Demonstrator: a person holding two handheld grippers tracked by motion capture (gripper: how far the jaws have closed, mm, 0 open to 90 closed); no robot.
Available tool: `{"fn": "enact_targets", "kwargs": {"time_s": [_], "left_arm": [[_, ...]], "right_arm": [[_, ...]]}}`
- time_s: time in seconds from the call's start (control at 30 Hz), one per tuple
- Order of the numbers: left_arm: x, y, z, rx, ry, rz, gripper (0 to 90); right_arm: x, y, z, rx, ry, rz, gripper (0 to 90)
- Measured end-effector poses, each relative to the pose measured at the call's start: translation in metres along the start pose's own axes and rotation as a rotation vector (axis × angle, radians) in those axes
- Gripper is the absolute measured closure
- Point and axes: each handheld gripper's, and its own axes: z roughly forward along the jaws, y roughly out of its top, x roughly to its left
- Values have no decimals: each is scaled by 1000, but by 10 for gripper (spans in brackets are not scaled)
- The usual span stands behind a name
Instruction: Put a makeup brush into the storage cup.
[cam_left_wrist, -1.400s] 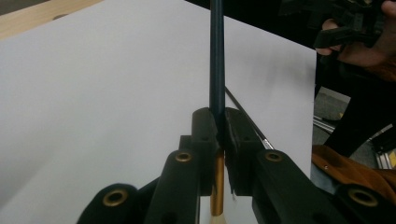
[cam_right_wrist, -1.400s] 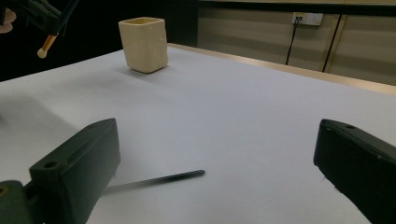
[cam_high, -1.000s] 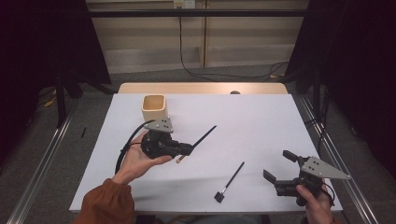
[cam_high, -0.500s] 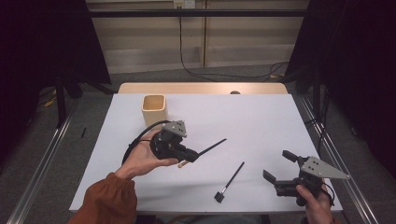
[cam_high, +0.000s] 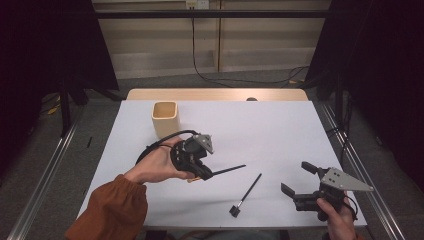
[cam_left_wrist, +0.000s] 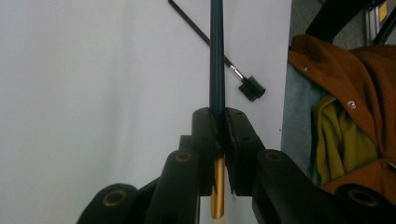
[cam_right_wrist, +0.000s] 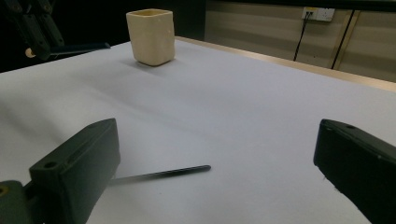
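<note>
One brush (cam_left_wrist: 216, 70) in left gripper (cam_left_wrist: 218, 126)

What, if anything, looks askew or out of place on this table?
Nothing is spilled or damaged. One brush lies loose and diagonal on the white table, apart from the upright cream cup. The left gripper is shut on a second brush; the right gripper rests open.
</note>
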Motion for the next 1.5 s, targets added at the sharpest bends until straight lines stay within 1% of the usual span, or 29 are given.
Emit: {"fn": "enact_targets", "kwargs": {"time_s": [0.07, 0.1, 0.13, 0.17, 0.2, 0.23, 0.3, 0.37, 0.43, 0.47, 0.57, 0.6, 0.67, 0.7, 0.73, 0.77, 0.8, 0.83, 0.87, 0.93, 1.07, 1.1, 1.17, 1.23, 1.37, 1.4, 1.5], "left_arm": [[1, 0, 2, 47, -3, 6, 835], [1, 0, 4, 56, -9, -3, 835], [1, 0, 6, 86, -13, 10, 835], [1, 0, 7, 106, -16, 10, 835], [-1, 0, 10, 108, -18, -2, 835], [1, 0, 10, 130, -14, 21, 835], [2, 0, 13, 136, -18, 11, 835], [5, 0, 13, 151, -17, 17, 835], [6, -1, 14, 143, -14, 7, 835], [6, -1, 13, 146, -19, 9, 835], [5, -1, 12, 122, -19, 8, 835], [5, 0, 11, 118, -20, 14, 835], [5, 0, 11, 119, -23, 17, 835], [4, 0, 11, 116, -25, 16, 835], [3, 0, 12, 102, -22, 3, 835], [4, 0, 11, 111, -24, 20, 835], [4, 0, 10, 108, -25, 22, 835], [3, 0, 10, 92, -24, 9, 835], [4, 0, 10, 96, -24, 23, 835], [3, 0, 9, 88, -24, 31, 835], [1, -1, 9, 84, -13, 54, 835], [1, -1, 9, 83, -12, 55, 835], [1, -1, 10, 82, -16, 55, 835], [1, -1, 10, 82, -18, 55, 835], [1, 0, 11, 75, -19, 52, 835], [2, 0, 11, 79, -24, 53, 835], [1, 0, 11, 74, -15, 52, 835]], "right_arm": [[0, 0, 0, 0, -1, 0, 0], [0, 0, 0, -1, 2, -1, 0], [0, 0, 0, 0, 2, -2, 0], [0, 0, 0, 1, 3, -4, 0], [0, 0, 1, 3, 5, -6, 0], [1, 0, 1, 4, 8, -6, 0], [1, 0, 1, 4, 8, -7, 0], [1, 0, 1, 4, 8, -7, 0], [1, 0, 1, 3, 10, -7, 0], [0, 0, 1, 3, 11, -8, 0], [0, 1, 1, 0, 14, -15, 0], [0, 1, 2, -2, 15, -19, 0], [0, 3, 2, -8, 14, -26, 0], [0, 4, 2, -11, 16, -29, 0], [0, 6, 2, -18, 18, -31, 0], [0, 8, 3, -26, 22, -32, 0], [0, 10, 3, -31, 20, -37, 0], [-1, 12, 3, -34, 24, -42, 0], [-1, 14, 3, -41, 23, -46, 0], [-3, 20, 2, -55, 24, -45, 0], [-6, 30, 3, -47, 47, -67, 0], [-7, 33, 4, -53, 61, -65, 0], [-8, 37, 7, -50, 61, -78, 0], [-9, 41, 11, -46, 81, -84, 0], [-9, 48, 19, -46, 103, -95, 0], [-9, 50, 20, -43, 110, -97, 0], [-7, 57, 26, -47, 134, -103, 1]]}}
